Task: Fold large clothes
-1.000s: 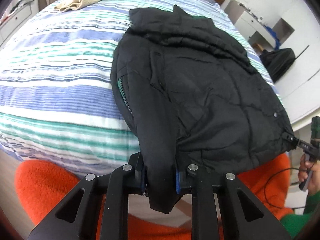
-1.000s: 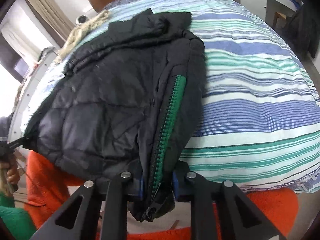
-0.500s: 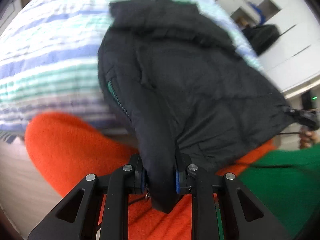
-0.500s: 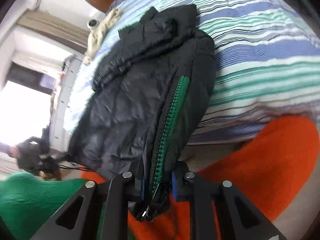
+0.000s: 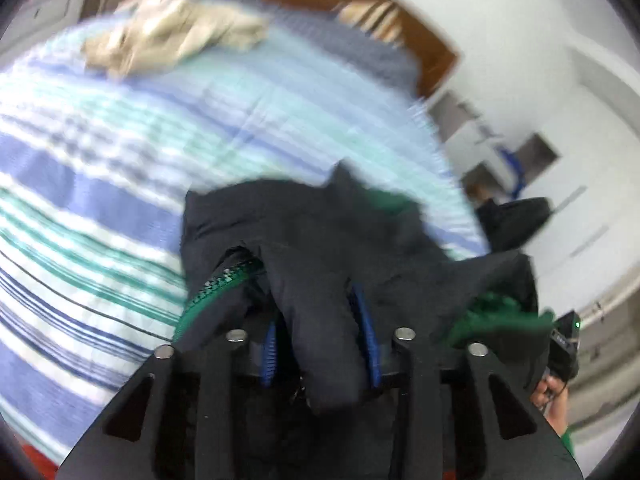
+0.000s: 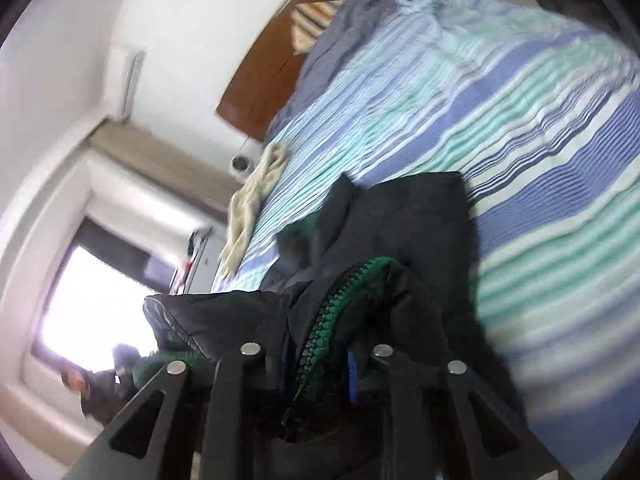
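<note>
left gripper (image 5: 320, 350): jaws opening, black cloth between the blue pads
right gripper (image 6: 318, 364): jaws opening, zipper edge between them

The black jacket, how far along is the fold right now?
Done: the black jacket lies doubled on itself on the striped bedspread, hem brought up over the body, green zipper exposed. In hand: both grippers have hem fabric between their fingers, the left gripper and right gripper with jaws opening, so they look to be letting go. Left: smoothing and probably another fold. The beige garment near the headboard lies unfolded.
</note>
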Motion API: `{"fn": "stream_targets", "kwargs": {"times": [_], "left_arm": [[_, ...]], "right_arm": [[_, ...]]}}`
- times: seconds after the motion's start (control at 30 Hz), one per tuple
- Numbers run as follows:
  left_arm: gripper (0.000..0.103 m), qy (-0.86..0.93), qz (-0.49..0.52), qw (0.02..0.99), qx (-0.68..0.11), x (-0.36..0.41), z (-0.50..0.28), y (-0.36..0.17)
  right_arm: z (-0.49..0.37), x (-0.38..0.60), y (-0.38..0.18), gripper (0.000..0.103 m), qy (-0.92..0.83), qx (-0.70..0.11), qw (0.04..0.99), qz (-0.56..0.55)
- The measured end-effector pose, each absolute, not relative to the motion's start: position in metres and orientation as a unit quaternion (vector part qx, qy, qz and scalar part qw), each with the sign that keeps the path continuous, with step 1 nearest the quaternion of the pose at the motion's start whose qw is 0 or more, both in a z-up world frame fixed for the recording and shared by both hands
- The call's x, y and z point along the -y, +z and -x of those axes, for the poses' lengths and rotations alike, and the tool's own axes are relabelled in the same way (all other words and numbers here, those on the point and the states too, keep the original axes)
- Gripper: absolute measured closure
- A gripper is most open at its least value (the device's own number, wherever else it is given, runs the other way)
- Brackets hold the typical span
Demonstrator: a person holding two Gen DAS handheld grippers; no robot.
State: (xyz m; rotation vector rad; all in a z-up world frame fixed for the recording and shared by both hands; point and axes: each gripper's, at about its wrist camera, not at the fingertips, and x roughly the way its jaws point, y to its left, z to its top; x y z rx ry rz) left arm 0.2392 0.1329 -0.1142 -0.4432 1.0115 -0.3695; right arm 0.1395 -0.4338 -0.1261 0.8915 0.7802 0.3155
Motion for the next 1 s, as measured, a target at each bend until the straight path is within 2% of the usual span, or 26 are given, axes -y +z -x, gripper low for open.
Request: {"fn": "stream_targets", "kwargs": {"times": [0.07, 0.13, 0.17, 0.2, 0.23, 0.33, 0.4, 0.47, 0.57, 0.6, 0.63, 0.67, 0.7, 0.73, 0.8, 0.87, 1.0], "left_arm": [[0.06, -0.167, 0.219, 0.811, -0.517, -0.13, -0.255, -0.127], [0.048, -0.197, 0.243, 0.796, -0.518, -0.14, -0.256, -0.117], [0.033, -0.215, 0.254, 0.792, -0.512, -0.145, -0.255, -0.11], [0.01, -0.231, 0.26, 0.794, -0.499, -0.152, -0.251, -0.098], [0.001, -0.231, 0.256, 0.804, -0.485, -0.158, -0.246, -0.089], [0.001, -0.235, 0.222, 0.826, -0.461, -0.169, -0.245, -0.069], [0.001, -0.228, 0.172, 0.832, -0.475, -0.163, -0.25, -0.075], [0.001, -0.209, 0.092, 0.831, -0.508, -0.145, -0.258, -0.097], [0.003, -0.173, 0.034, 0.816, -0.55, -0.128, -0.269, -0.141], [0.011, -0.17, 0.027, 0.814, -0.555, -0.124, -0.269, -0.149], [0.02, -0.173, 0.03, 0.814, -0.553, -0.119, -0.265, -0.151], [0.039, -0.174, 0.036, 0.817, -0.549, -0.118, -0.261, -0.149], [0.057, -0.157, 0.031, 0.828, -0.537, -0.119, -0.253, -0.141], [0.066, -0.15, 0.019, 0.836, -0.528, -0.118, -0.247, -0.132], [0.085, -0.154, 0.004, 0.848, -0.508, -0.12, -0.235, -0.111], [0.086, -0.168, 0.016, 0.863, -0.476, -0.124, -0.232, -0.084], [0.086, -0.15, 0.049, 0.901, -0.404, -0.124, -0.251, -0.043]], "right_arm": [[-0.154, 0.437, -0.159, 0.067, 0.122, -0.388, 0.785, -0.466], [-0.151, 0.441, -0.166, 0.054, 0.124, -0.367, 0.764, -0.516], [-0.148, 0.443, -0.162, 0.046, 0.138, -0.353, 0.756, -0.533], [-0.147, 0.445, -0.155, 0.022, 0.155, -0.34, 0.752, -0.543], [-0.145, 0.447, -0.146, 0.002, 0.169, -0.328, 0.753, -0.545], [-0.144, 0.448, -0.111, 0.0, 0.174, -0.317, 0.795, -0.487], [-0.152, 0.439, -0.092, 0.0, 0.137, -0.358, 0.842, -0.381], [-0.163, 0.424, -0.087, 0.0, 0.096, -0.41, 0.871, -0.251], [-0.191, 0.4, -0.106, 0.0, 0.102, -0.464, 0.866, -0.155], [-0.199, 0.393, -0.116, 0.0, 0.1, -0.478, 0.86, -0.148], [-0.198, 0.389, -0.121, 0.005, 0.105, -0.484, 0.856, -0.147], [-0.203, 0.384, -0.123, 0.013, 0.102, -0.484, 0.858, -0.138], [-0.199, 0.377, -0.115, 0.042, 0.093, -0.477, 0.866, -0.119], [-0.19, 0.371, -0.109, 0.071, 0.081, -0.469, 0.873, -0.102], [-0.172, 0.356, -0.085, 0.082, 0.062, -0.447, 0.891, -0.048], [-0.161, 0.349, -0.061, 0.085, 0.062, -0.414, 0.908, -0.01], [-0.185, 0.346, -0.011, 0.085, 0.042, -0.347, 0.937, -0.006]]}}
